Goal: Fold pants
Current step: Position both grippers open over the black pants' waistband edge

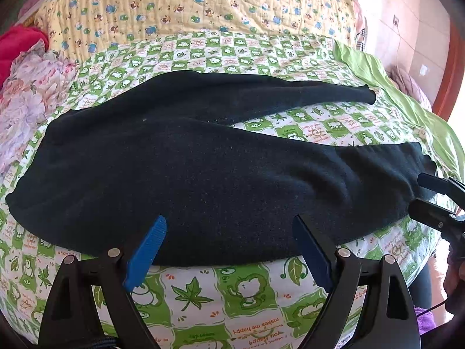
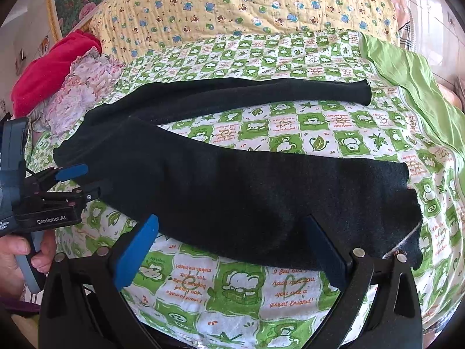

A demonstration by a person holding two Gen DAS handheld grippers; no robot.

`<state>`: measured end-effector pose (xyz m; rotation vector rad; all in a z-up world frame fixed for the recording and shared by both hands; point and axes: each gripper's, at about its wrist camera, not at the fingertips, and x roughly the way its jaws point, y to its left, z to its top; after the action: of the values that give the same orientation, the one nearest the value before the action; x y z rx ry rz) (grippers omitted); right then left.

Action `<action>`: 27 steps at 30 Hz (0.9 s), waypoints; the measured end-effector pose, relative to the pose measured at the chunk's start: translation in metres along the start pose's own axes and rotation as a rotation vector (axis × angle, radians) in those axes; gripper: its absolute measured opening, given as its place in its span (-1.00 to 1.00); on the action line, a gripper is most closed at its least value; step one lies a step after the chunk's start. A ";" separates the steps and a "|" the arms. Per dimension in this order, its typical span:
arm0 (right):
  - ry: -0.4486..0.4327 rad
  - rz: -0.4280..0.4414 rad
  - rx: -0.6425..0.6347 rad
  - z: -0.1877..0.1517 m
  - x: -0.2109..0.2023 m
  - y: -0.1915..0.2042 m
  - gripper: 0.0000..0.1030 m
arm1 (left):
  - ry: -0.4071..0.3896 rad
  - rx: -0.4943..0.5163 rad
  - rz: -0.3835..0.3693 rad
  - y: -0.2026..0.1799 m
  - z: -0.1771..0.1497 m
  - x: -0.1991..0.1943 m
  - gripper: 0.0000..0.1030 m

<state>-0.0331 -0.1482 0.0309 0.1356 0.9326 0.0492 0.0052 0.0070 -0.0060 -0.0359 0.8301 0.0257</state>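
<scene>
Black pants [image 1: 189, 168] lie spread flat on a green-and-white checked quilt [image 1: 221, 293], waist to the left, two legs fanning out to the right. My left gripper [image 1: 229, 226] is open, its blue fingers over the near edge of the pants' upper part. My right gripper [image 2: 232, 226] is open over the near leg [image 2: 261, 192] close to its cuff [image 2: 407, 203]. The right gripper also shows in the left wrist view [image 1: 418, 192], and the left gripper in the right wrist view [image 2: 84, 180], at the waist edge.
A yellow patterned quilt [image 1: 203, 8] lies behind. A floral cloth [image 1: 32, 96] and a red garment [image 1: 17, 46] sit at the far left. A green sheet [image 1: 392, 87] hangs at the right, with a tiled wall [image 1: 407, 14] beyond.
</scene>
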 end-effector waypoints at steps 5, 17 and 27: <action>-0.002 -0.001 0.004 0.000 -0.001 0.001 0.95 | 0.001 -0.002 -0.001 0.000 0.001 0.000 0.73; 0.008 0.002 0.008 0.000 0.001 0.003 0.95 | 0.002 -0.003 -0.006 -0.001 0.001 0.001 0.73; 0.006 0.003 0.010 0.001 0.001 0.004 0.95 | 0.003 -0.007 -0.006 -0.002 0.001 0.002 0.73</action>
<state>-0.0317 -0.1439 0.0314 0.1457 0.9385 0.0475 0.0074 0.0053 -0.0061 -0.0447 0.8330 0.0225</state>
